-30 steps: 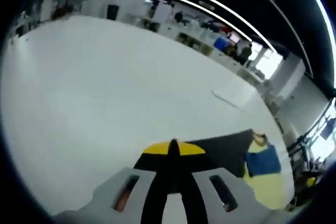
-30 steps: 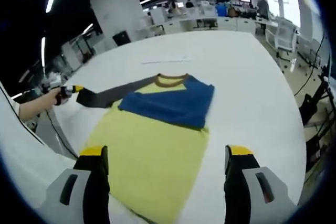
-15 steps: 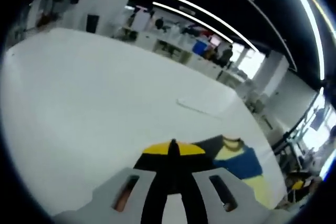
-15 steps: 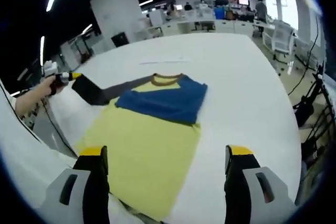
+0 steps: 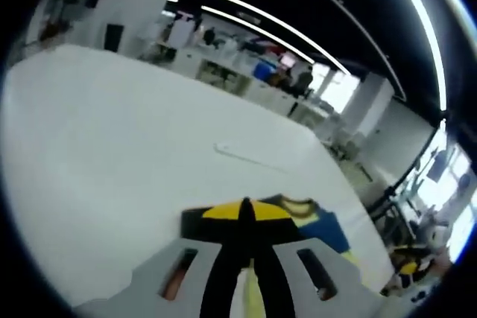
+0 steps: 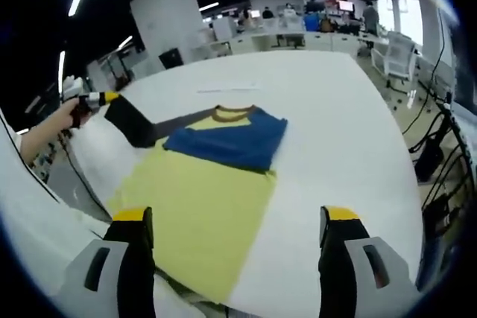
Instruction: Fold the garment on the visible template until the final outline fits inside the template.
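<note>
A garment lies flat on the white table [image 6: 350, 132]: yellow body [image 6: 201, 206], brown collar [image 6: 232, 113], and a blue sleeve [image 6: 231, 143] folded across the chest. Its dark grey sleeve [image 6: 138, 126] stretches out to the left and rises off the table. My left gripper [image 6: 100, 98], held in a person's hand [image 6: 56, 128], is shut on that sleeve's end. In the left gripper view the yellow-tipped left gripper [image 5: 246, 210] is pinched on the dark sleeve [image 5: 197, 221], with the blue part [image 5: 320, 227] beyond. My right gripper [image 6: 235, 217] stands open above the garment's near hem, holding nothing.
A thin pale strip [image 6: 227, 88] lies on the table beyond the collar; in the left gripper view the strip [image 5: 246, 158] sits mid-table. Office desks and people stand at the back. A chair [image 6: 395, 46] and cables [image 6: 440, 154] are off the table's right edge.
The left gripper has lifted the dark sleeve's end higher off the table. The left gripper view has swung, so the garment sits nearer its jaws. The right gripper stays open.
</note>
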